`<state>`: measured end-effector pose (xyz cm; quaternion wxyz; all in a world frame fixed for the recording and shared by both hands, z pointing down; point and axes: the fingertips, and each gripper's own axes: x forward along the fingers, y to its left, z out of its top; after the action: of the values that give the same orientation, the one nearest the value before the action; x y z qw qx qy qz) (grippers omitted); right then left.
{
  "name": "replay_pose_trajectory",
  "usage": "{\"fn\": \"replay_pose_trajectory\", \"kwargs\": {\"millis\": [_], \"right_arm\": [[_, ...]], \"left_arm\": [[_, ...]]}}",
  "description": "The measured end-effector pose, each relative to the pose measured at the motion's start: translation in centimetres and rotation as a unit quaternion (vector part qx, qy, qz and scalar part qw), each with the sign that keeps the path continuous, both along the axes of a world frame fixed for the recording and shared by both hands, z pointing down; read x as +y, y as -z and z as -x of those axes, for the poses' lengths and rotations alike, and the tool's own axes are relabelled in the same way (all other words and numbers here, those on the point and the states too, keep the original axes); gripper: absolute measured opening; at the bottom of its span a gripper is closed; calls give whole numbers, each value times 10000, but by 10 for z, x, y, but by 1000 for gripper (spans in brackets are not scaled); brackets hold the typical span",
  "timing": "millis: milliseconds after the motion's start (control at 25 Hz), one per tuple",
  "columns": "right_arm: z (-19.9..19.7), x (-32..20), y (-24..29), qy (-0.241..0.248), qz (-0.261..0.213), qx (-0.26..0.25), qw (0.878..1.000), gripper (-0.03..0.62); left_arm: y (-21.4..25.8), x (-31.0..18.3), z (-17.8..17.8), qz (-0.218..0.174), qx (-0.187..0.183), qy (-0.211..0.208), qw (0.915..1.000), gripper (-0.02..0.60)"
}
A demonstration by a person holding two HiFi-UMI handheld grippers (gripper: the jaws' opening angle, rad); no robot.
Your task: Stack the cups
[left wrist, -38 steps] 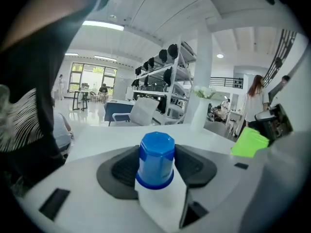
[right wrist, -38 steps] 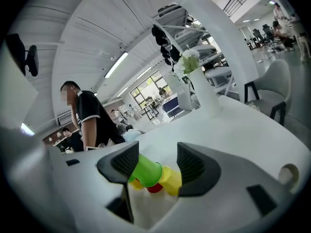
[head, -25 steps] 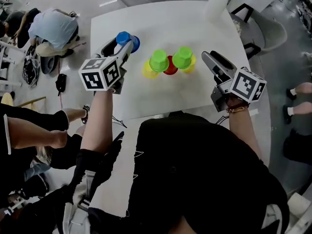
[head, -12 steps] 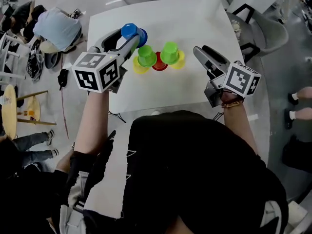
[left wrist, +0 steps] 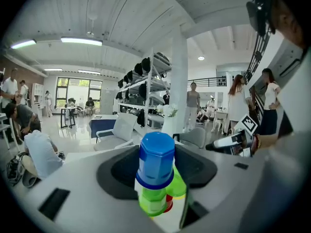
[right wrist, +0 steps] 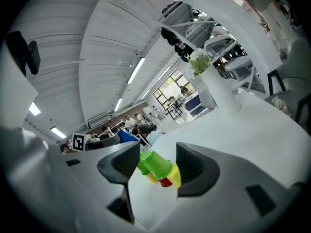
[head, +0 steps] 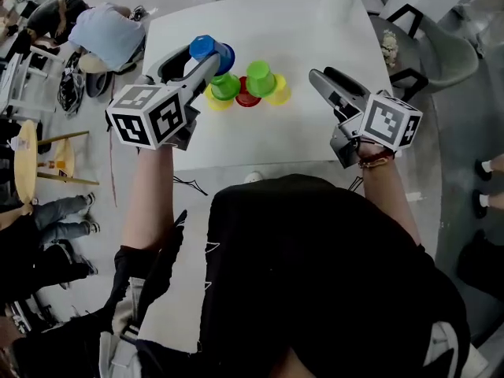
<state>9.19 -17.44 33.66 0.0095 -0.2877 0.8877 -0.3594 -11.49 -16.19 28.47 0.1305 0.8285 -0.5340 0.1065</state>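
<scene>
the left claw (head: pixel 203 63) is clamped on an upturned blue cup (left wrist: pixel 156 160), lifted by the green cups (head: pixel 225 85), probably to cap the pyramid. those sit inverted on yellow and red cups (head: pixel 246 99) on the white bench (head: pixel 315 22). all are smooth, tapered, faceted plastic. the right claw (head: pixel 324 77) gapes empty nearby.
</scene>
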Motion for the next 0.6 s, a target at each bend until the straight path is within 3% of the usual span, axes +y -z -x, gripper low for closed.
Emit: {"fn": "replay_pose_trajectory", "kwargs": {"millis": [600], "right_arm": [[-33,-13,-20,454,58,-36,9989,236]], "left_arm": [[-20,-6,-35,191,-223,366,9989,236]]}}
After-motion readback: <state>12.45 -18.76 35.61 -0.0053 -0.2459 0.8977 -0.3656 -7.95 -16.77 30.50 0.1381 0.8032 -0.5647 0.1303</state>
